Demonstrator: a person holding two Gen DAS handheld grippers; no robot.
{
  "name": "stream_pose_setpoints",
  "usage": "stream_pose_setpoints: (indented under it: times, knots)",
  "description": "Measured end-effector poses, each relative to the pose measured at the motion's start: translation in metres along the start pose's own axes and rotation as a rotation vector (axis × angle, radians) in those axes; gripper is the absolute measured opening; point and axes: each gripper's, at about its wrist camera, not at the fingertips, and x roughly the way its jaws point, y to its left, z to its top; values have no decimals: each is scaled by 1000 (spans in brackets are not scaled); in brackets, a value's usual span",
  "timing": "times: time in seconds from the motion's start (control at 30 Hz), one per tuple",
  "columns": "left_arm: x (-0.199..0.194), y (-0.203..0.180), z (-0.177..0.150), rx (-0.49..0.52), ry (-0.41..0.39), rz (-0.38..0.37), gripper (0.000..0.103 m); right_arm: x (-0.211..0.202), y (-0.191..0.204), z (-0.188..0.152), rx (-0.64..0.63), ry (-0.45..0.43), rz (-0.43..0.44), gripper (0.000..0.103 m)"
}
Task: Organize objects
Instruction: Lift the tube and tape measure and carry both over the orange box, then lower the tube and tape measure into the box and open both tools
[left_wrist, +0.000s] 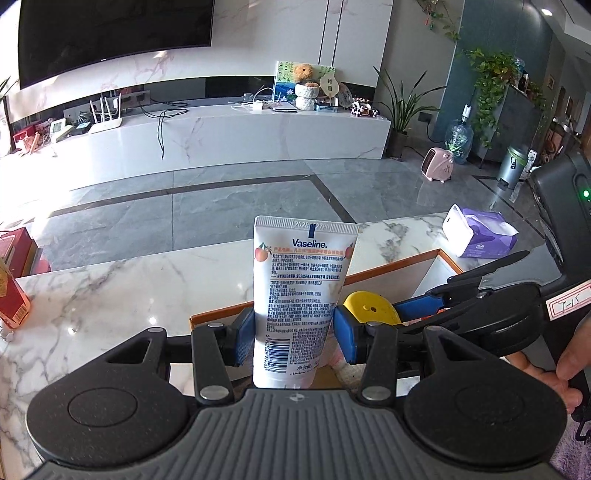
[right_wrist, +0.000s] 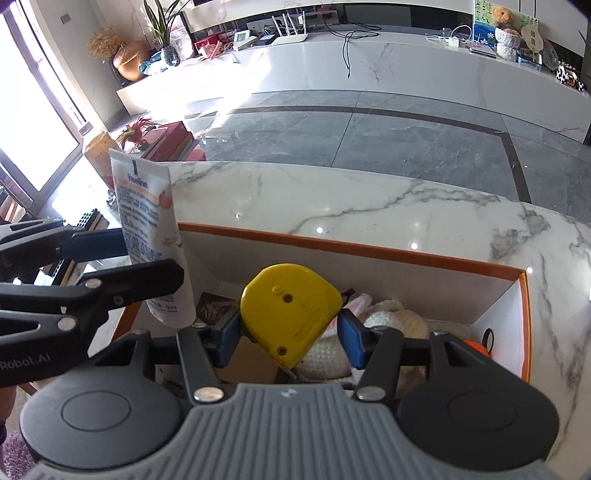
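Over the orange-rimmed box (right_wrist: 406, 256) on the counter (right_wrist: 369, 199), the left tool (left_wrist: 293, 334) clamps an upright Vaseline tube (left_wrist: 301, 295) while the right tool (right_wrist: 290, 334) grips a yellow tape measure (right_wrist: 291, 310).

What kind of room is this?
Most likely a home living room: a big television hangs over a long marble media bench, with potted plants and a marble table nearby.
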Motion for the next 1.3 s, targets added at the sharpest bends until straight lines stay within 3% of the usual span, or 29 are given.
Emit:
stream_pose_setpoints:
  times: [0.37,0.57,0.93,1.03,1.3]
  knots:
    - [11,10,3,-6,8,5,54,54,8,9,-37,113,30,59]
    - [15,11,0,-9,13,11,54,71,9,11,-27,116,30,60]
    - [27,13,-7,-36,13,20,54,56,1,9,-40,65,-18,57]
    - [33,12,-9,-55,26,25,54,50,-2,7,-52,58,-25,48]
    - [47,6,-16,-56,6,142,54,44,-7,-1,-32,49,-33,43]
